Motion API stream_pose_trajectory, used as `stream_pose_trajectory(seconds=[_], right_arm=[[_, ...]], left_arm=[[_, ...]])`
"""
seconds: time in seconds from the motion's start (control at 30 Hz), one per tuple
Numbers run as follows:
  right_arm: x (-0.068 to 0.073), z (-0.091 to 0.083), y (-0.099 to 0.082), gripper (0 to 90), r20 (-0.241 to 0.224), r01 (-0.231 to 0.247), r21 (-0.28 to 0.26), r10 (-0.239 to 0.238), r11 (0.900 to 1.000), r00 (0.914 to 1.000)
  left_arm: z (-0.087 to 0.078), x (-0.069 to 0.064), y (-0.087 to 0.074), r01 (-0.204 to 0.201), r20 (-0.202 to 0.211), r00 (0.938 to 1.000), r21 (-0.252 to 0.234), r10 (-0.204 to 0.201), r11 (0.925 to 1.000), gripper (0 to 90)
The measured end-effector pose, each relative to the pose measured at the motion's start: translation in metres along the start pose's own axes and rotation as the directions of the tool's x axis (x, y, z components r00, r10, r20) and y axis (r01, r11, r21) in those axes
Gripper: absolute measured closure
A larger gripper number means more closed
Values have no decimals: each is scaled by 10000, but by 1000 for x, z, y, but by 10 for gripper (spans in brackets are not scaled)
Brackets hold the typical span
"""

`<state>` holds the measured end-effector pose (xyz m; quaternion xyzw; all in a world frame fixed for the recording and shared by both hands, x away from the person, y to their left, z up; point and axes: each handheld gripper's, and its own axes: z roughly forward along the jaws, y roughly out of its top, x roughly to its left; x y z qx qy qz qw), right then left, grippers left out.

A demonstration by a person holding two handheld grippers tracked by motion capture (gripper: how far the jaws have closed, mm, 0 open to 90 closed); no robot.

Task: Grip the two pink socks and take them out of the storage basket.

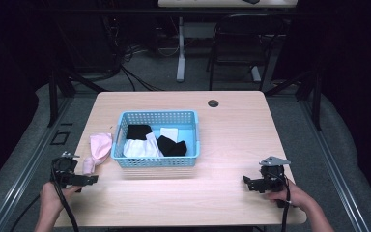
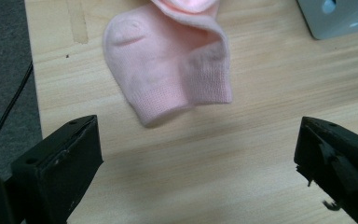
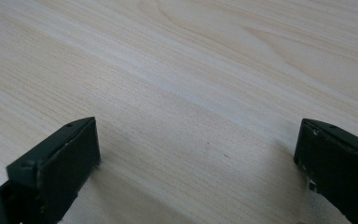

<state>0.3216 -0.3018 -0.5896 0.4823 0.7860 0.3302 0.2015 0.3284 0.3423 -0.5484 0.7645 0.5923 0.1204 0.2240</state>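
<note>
Both hand-held grippers wide, low over table: left before pink sock, right empty.

Blue basket (socks inside), chair

Pale pink sock, light blue basket, light wood-grain table.

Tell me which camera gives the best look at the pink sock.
The left gripper view: the pink sock lies close on the table, its ribbed cuff clear, just beyond the open left claw. In the high view it is a small pink shape left of the blue basket. The right gripper view looks at bare wood.
</note>
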Motion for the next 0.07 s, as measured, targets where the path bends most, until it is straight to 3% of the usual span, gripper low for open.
stream_pose_trajectory(seconds=[0.07], right_arm=[[0, 0, 0, 0, 32, 27, 3, -27, 10000, 10000]], left_arm=[[1, 0, 0, -33, 35, 10000, 49, 33, 10000, 2]])
